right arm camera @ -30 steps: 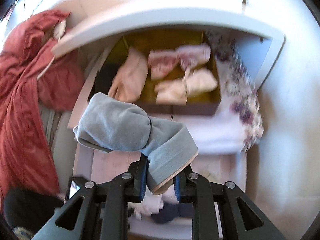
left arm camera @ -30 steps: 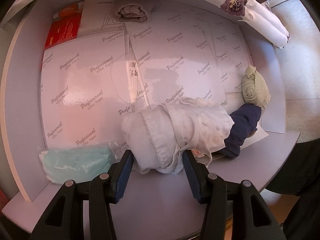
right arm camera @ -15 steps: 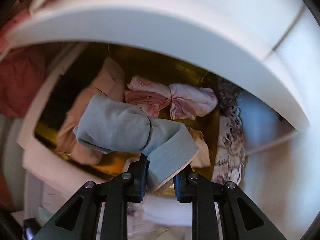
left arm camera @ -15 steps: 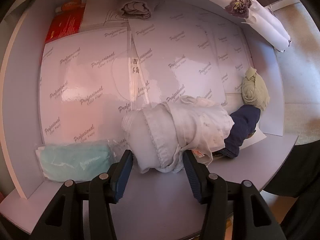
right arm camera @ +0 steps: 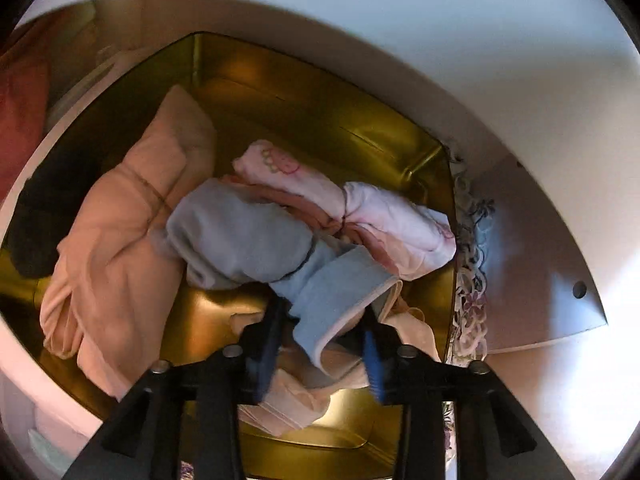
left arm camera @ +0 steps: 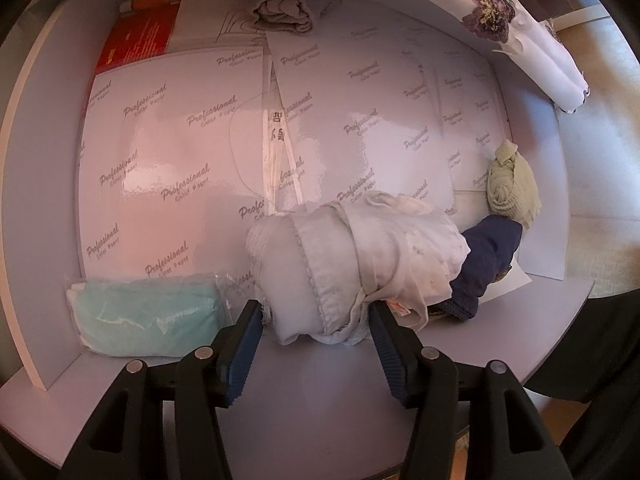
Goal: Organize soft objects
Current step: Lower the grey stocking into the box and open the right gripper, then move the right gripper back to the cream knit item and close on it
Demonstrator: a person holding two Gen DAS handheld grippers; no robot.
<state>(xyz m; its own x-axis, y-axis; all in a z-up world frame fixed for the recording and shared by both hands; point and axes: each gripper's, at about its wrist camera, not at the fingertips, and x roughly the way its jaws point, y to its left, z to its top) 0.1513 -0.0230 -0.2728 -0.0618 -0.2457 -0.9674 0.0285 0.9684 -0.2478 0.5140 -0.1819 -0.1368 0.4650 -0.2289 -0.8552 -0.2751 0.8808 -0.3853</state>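
In the left wrist view, a rolled white cloth bundle (left arm camera: 352,264) lies on the purple shelf (left arm camera: 320,396). My left gripper (left arm camera: 316,344) is open with its near end between the fingers. A navy cloth (left arm camera: 490,256) and a pale green roll (left arm camera: 512,186) lie to its right. In the right wrist view, my right gripper (right arm camera: 320,340) is open around the cuff of a light blue-grey rolled cloth (right arm camera: 248,236), which rests in the gold box (right arm camera: 320,120) among a peach cloth (right arm camera: 128,240) and pink bundles (right arm camera: 360,208).
A bagged teal cloth (left arm camera: 148,312) lies left of the left gripper. A grey roll (left arm camera: 284,10) and a red packet (left arm camera: 140,32) sit at the shelf's back on glossy paper sheets. A floral white cloth (left arm camera: 520,32) hangs at upper right. White shelf walls surround the gold box.
My right gripper carried the blue-grey cloth forward and down into the gold box, and its fingers have spread apart. The left gripper has barely moved.
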